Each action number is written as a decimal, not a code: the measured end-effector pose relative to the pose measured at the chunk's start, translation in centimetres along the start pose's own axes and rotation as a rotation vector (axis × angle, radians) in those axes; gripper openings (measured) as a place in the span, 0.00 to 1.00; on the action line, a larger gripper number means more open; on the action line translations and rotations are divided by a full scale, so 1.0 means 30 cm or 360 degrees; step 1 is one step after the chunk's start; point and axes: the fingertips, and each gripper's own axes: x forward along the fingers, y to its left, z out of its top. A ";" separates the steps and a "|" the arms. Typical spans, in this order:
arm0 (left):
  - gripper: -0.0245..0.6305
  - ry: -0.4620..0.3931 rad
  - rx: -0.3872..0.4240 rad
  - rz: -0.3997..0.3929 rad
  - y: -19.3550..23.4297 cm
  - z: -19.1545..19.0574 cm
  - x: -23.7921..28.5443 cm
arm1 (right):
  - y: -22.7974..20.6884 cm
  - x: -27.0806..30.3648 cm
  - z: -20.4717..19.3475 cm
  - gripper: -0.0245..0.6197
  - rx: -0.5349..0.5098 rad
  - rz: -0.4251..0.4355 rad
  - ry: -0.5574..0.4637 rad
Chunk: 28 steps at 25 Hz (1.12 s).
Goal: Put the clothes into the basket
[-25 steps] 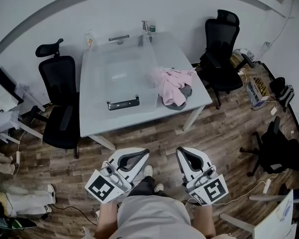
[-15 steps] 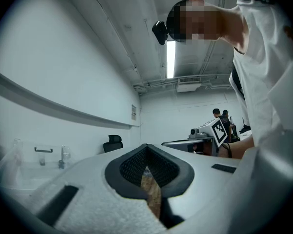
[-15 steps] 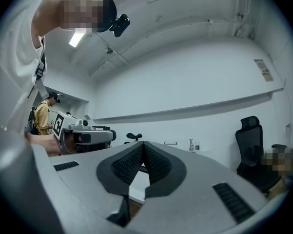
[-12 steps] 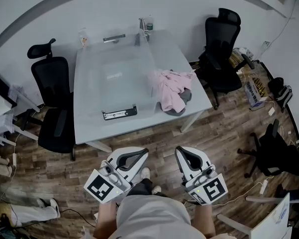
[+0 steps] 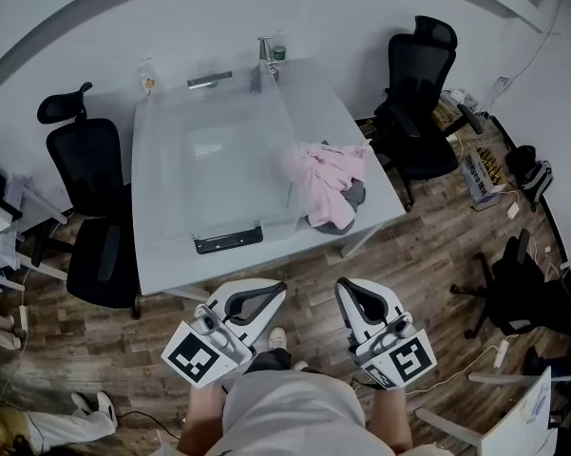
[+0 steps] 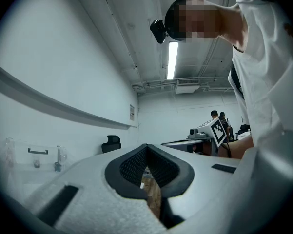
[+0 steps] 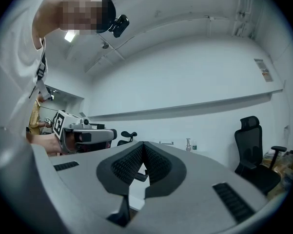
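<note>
A heap of pink clothes (image 5: 321,175) lies on the white table (image 5: 161,255), draped against the right wall of a clear plastic basket (image 5: 228,239) with black handles. A dark item (image 5: 352,198) peeks from under the pink heap. My left gripper (image 5: 271,291) and right gripper (image 5: 346,289) hang side by side over the wooden floor, short of the table's near edge. Both are shut with nothing between the jaws. In the left gripper view the left gripper (image 6: 146,146) has its tips meeting, and the right gripper (image 7: 143,143) shows the same in its own view.
Black office chairs stand at the table's left (image 5: 95,207) and right (image 5: 416,93), and another (image 5: 518,293) further right. A bottle (image 5: 265,49) and small items sit at the table's far end. Boxes and cables (image 5: 480,171) lie along the right wall.
The table with the basket and clothes has come nearer and slid left in the head view. Both grippers keep their place in front of the body, still shut.
</note>
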 end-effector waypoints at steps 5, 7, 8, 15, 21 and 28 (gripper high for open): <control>0.04 -0.0007 -0.0010 -0.0043 0.081 0.000 0.023 | -0.037 0.069 0.005 0.04 -0.0012 -0.0043 0.0008; 0.04 -0.0007 -0.0008 -0.0060 0.107 -0.002 0.032 | -0.049 0.092 0.005 0.04 -0.0015 -0.0056 0.0009; 0.04 -0.0007 -0.0009 -0.0065 0.120 -0.004 0.036 | -0.054 0.103 0.005 0.04 -0.0016 -0.0061 0.0010; 0.04 -0.0004 -0.0022 -0.0077 0.201 -0.014 0.083 | -0.117 0.164 -0.007 0.04 -0.0009 -0.0088 0.0033; 0.04 0.0008 -0.0010 -0.0044 0.271 -0.025 0.154 | -0.204 0.213 -0.012 0.04 -0.0010 -0.0058 0.0032; 0.04 0.0045 -0.0024 0.0012 0.357 -0.053 0.264 | -0.336 0.288 -0.029 0.04 -0.0009 0.0012 0.0056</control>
